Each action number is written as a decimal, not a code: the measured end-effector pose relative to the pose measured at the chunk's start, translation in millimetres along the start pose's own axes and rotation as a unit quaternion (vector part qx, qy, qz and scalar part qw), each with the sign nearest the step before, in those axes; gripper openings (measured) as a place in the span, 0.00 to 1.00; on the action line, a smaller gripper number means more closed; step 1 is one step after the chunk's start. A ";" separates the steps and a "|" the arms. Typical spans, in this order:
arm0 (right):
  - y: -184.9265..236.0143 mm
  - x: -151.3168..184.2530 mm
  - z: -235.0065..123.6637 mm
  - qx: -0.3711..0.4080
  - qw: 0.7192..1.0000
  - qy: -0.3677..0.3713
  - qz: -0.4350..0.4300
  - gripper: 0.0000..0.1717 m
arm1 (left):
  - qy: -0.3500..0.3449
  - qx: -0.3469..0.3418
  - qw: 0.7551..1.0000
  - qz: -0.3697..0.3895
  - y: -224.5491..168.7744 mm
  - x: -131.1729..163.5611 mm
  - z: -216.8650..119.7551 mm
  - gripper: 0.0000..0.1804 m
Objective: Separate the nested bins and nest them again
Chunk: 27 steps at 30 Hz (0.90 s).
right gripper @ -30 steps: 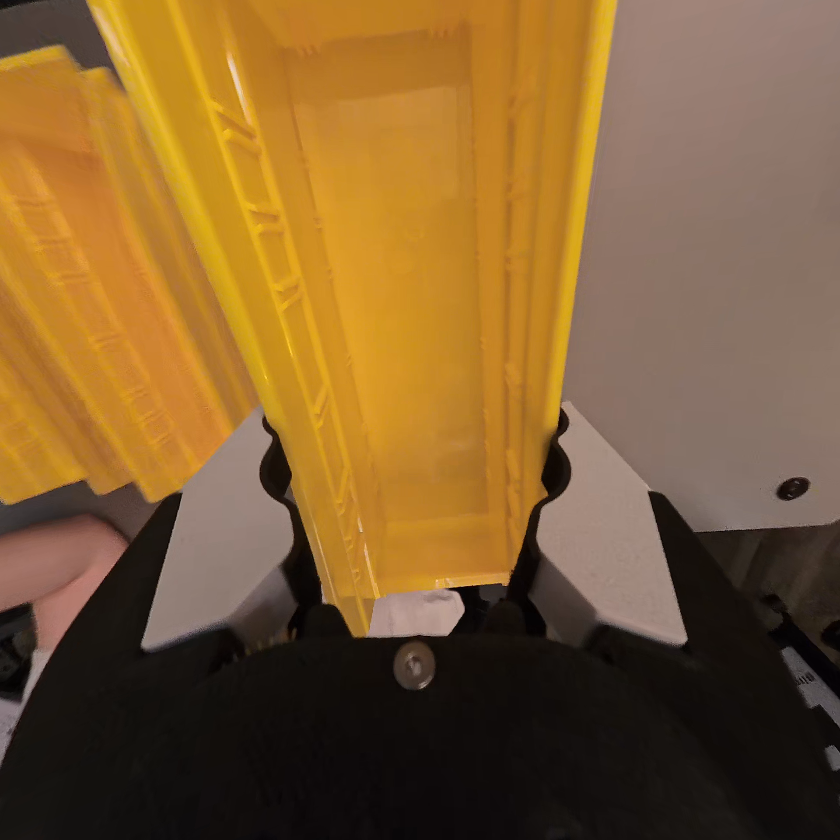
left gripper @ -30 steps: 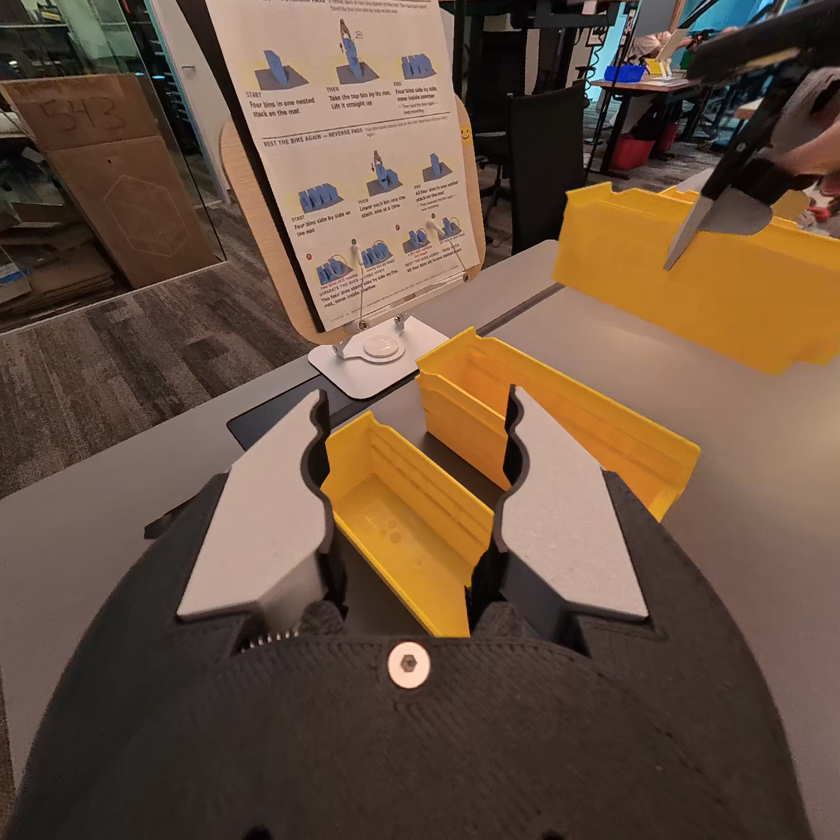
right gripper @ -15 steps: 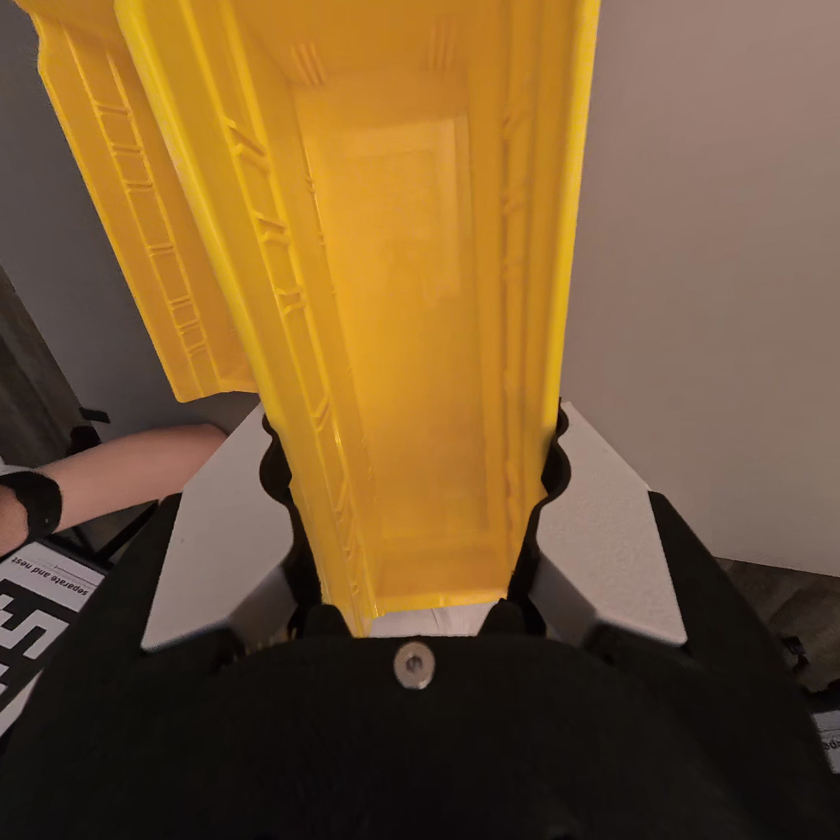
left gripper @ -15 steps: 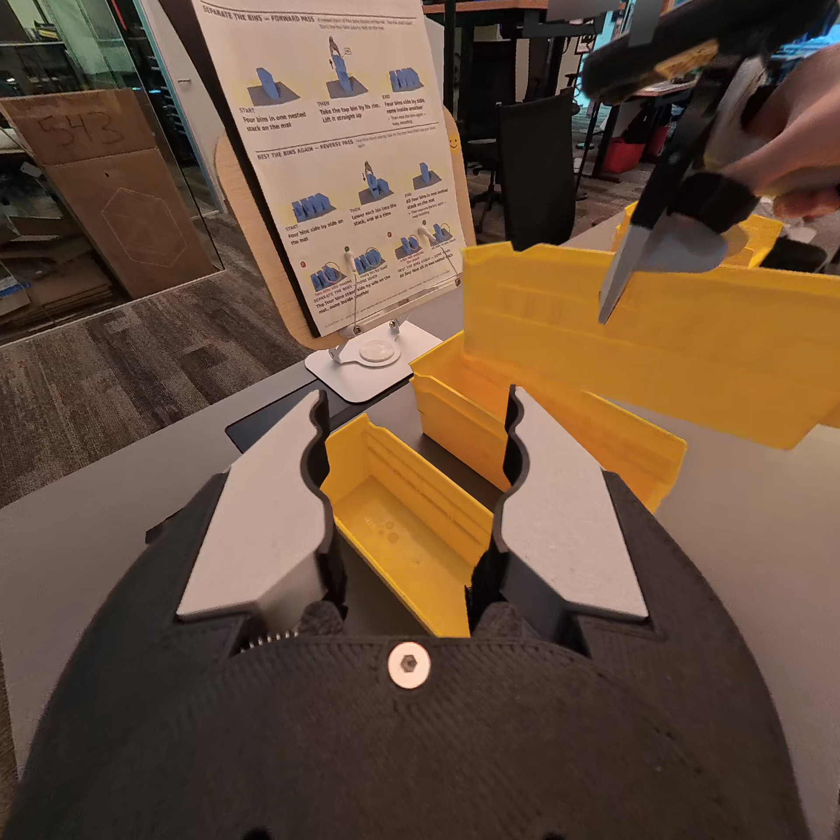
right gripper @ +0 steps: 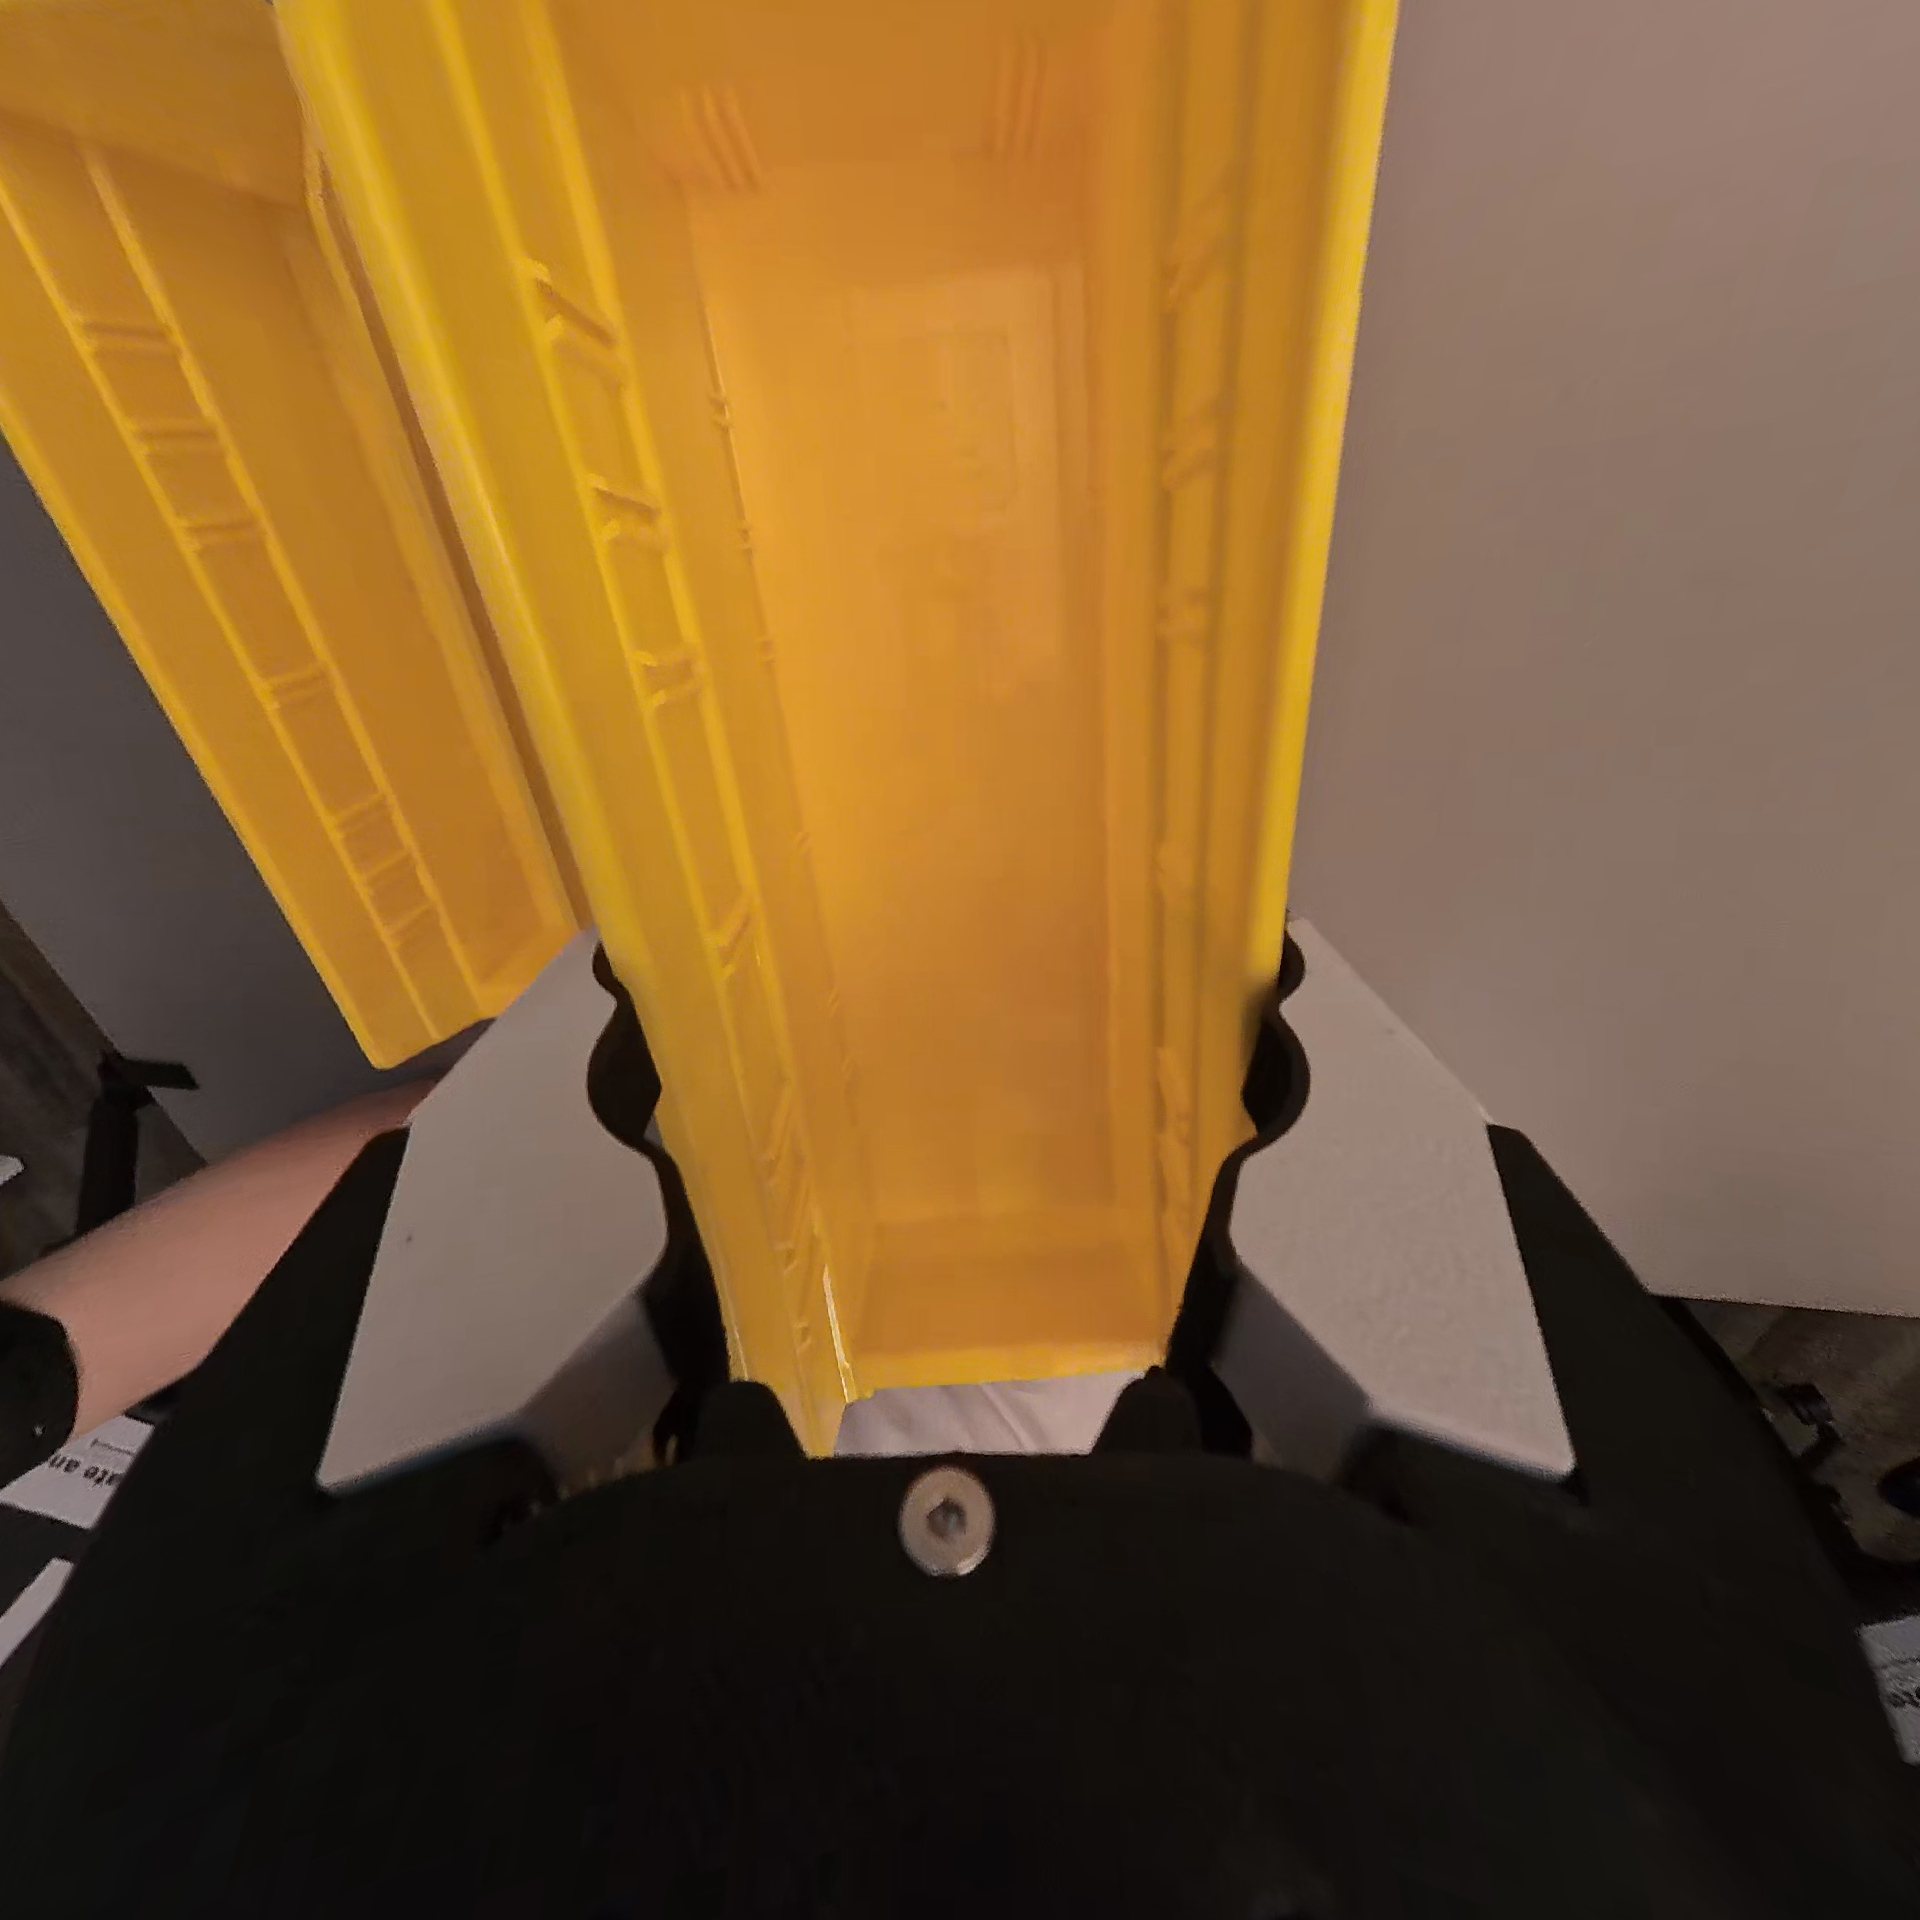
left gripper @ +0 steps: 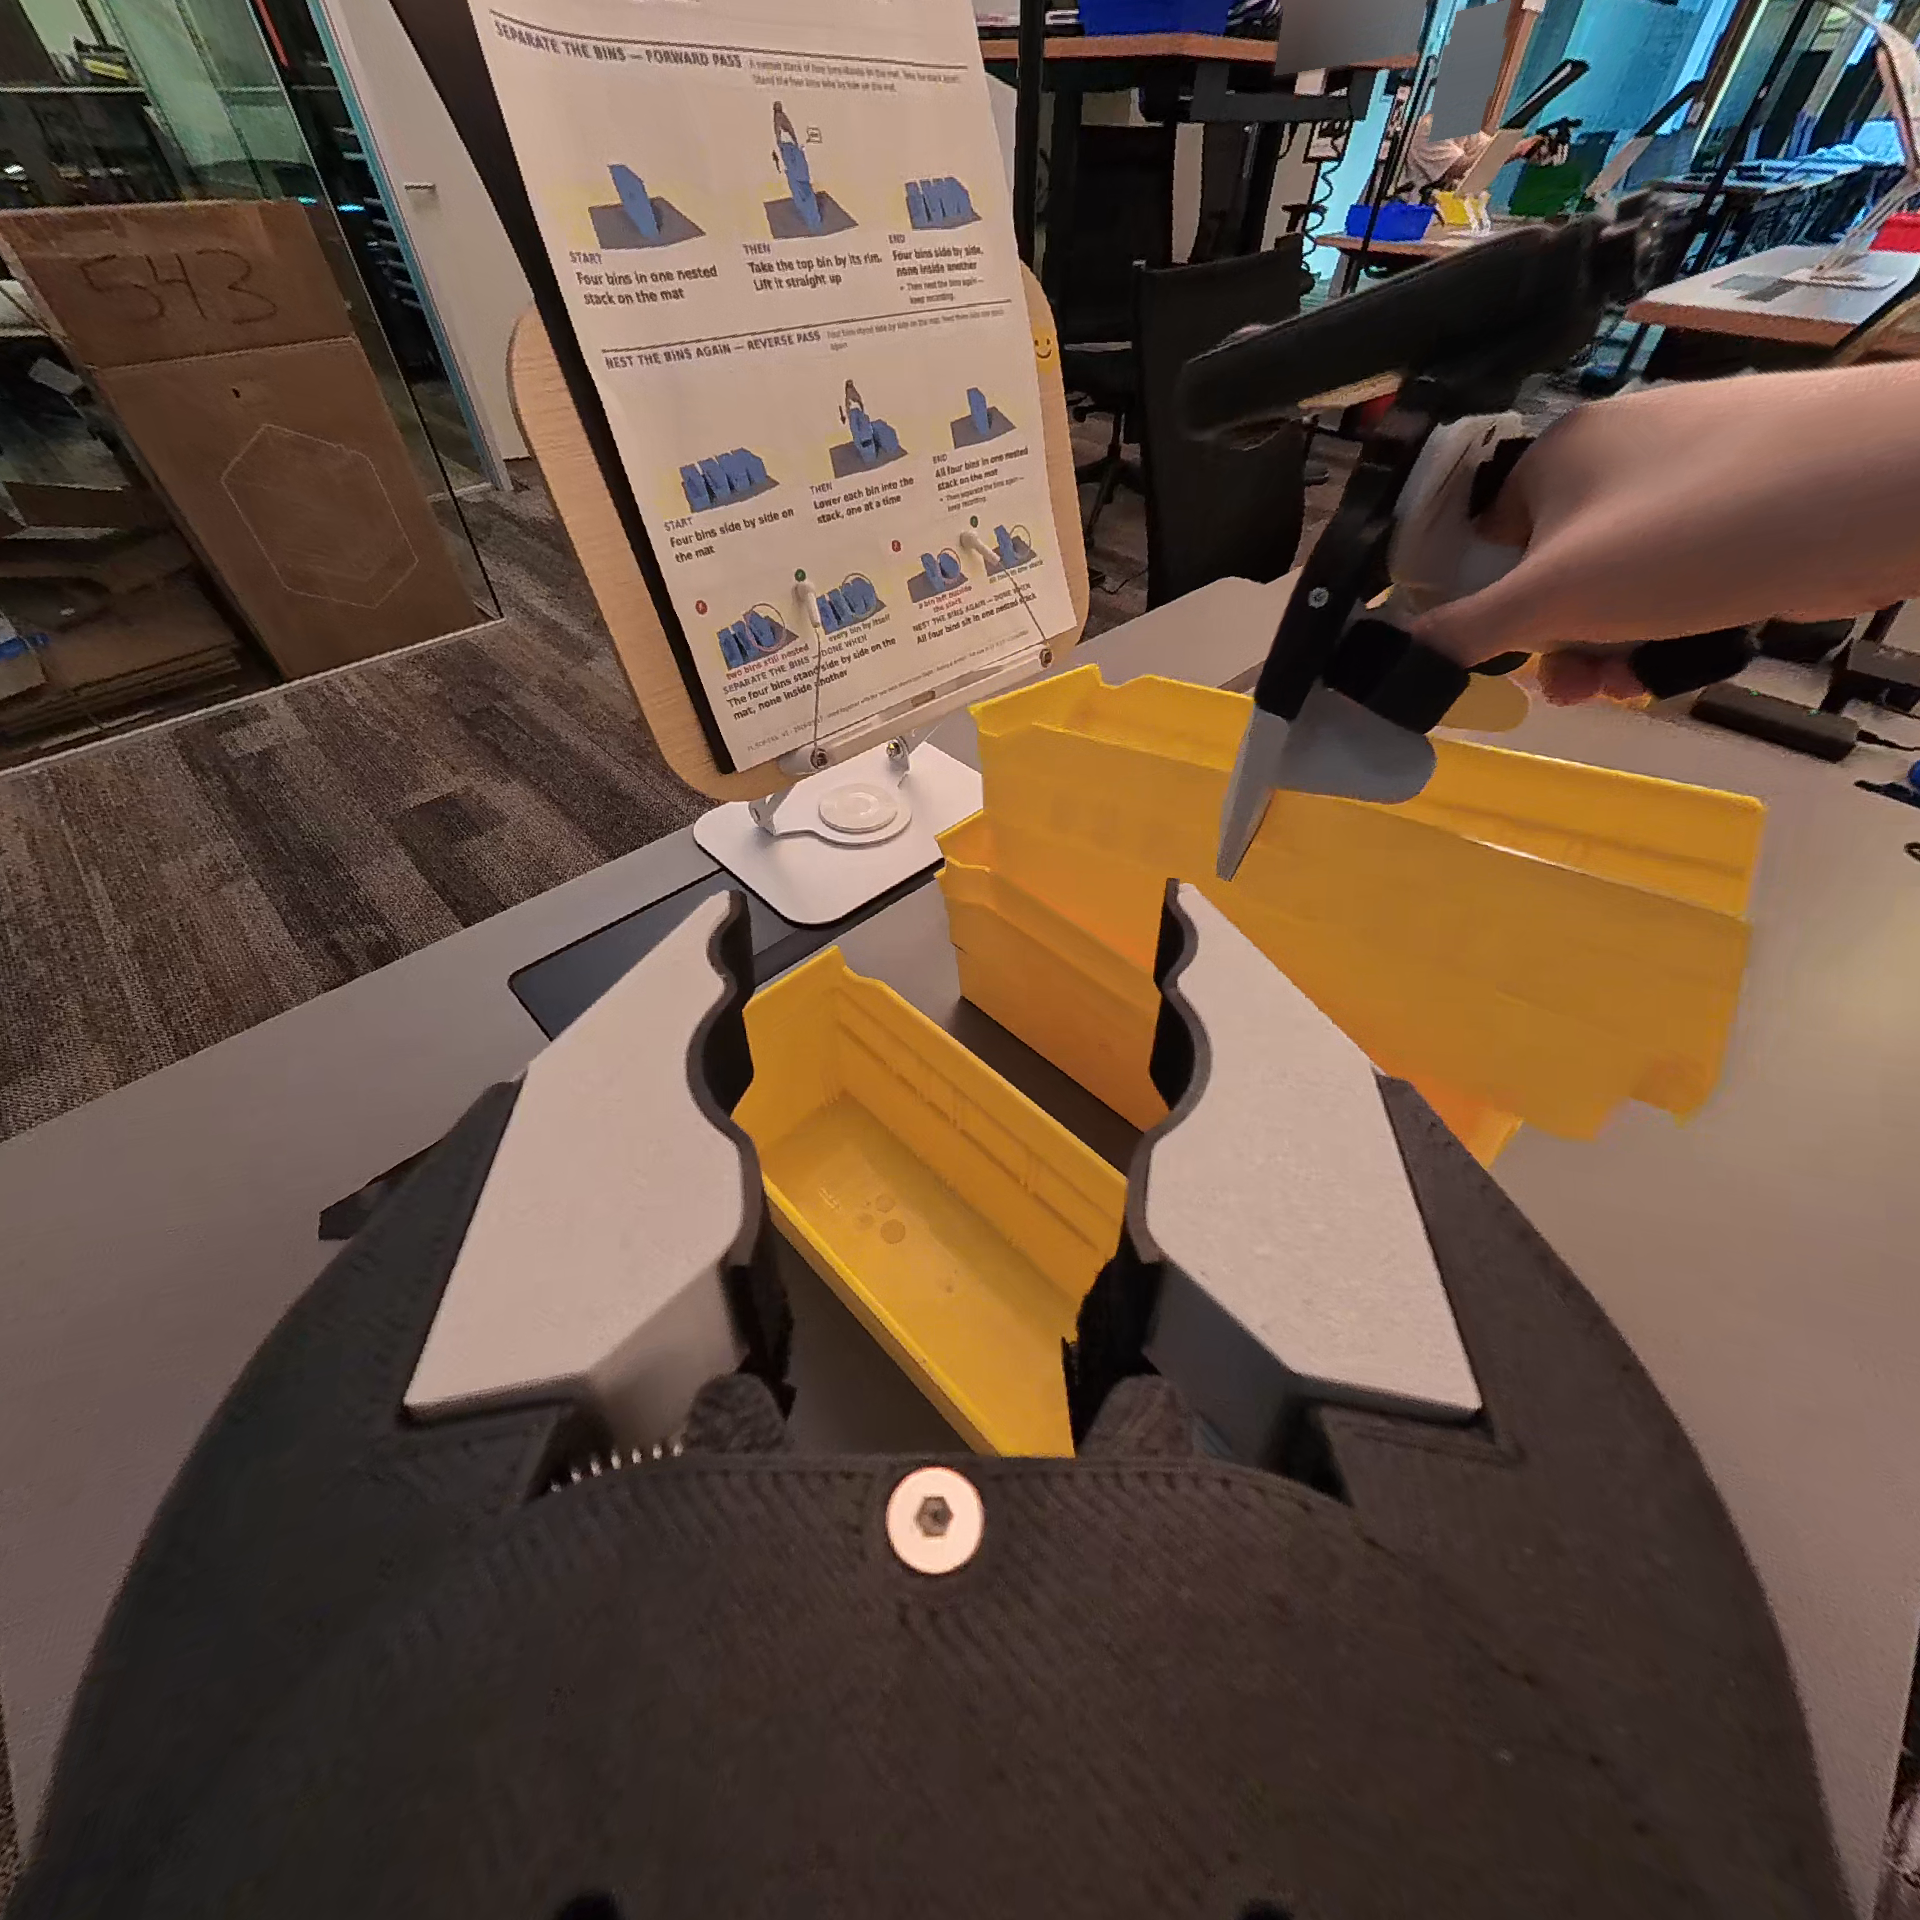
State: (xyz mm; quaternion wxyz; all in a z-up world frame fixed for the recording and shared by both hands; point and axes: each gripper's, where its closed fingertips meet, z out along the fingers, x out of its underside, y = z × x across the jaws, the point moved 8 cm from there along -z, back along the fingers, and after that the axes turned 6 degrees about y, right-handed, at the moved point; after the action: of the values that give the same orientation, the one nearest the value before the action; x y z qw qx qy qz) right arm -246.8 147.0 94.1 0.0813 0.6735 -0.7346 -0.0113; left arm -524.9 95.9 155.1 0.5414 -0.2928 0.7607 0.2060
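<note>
Item: my right gripper, clamping the carried yellow bin across its width, long axis running away up-frame. Receiving bin: upper left, just beside. My left gripper: hovering, fingers apart, over a third bin.

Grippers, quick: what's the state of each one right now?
Left gripper: open, jaws hovering above a yellow bin on the table, not touching it.
Right gripper: shut across a lifted yellow bin.
</note>
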 end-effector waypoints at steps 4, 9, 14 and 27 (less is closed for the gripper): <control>2.1 -5.9 9.5 0.004 1.000 -0.019 0.015 0.70 | 0.002 0.003 1.000 0.003 -2.6 -0.1 0.8 0.43; 7.8 -13.0 24.2 0.018 0.999 -0.029 0.012 0.69 | 0.000 0.007 1.000 0.011 -7.3 -1.1 -1.7 0.43; 10.3 -13.1 36.4 0.025 0.999 -0.032 0.010 0.71 | -0.006 0.011 1.000 0.010 -7.2 -1.7 -4.9 0.43; 12.1 -19.0 50.2 0.039 0.998 -0.046 0.002 0.68 | -0.013 0.012 1.000 0.003 -4.3 -1.8 -9.1 0.43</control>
State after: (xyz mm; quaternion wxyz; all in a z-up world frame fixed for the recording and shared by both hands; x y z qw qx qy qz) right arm -263.9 162.2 44.1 0.0214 0.6732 -0.7390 -0.0136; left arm -528.0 87.3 159.9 0.5542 -0.2814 0.7567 0.2026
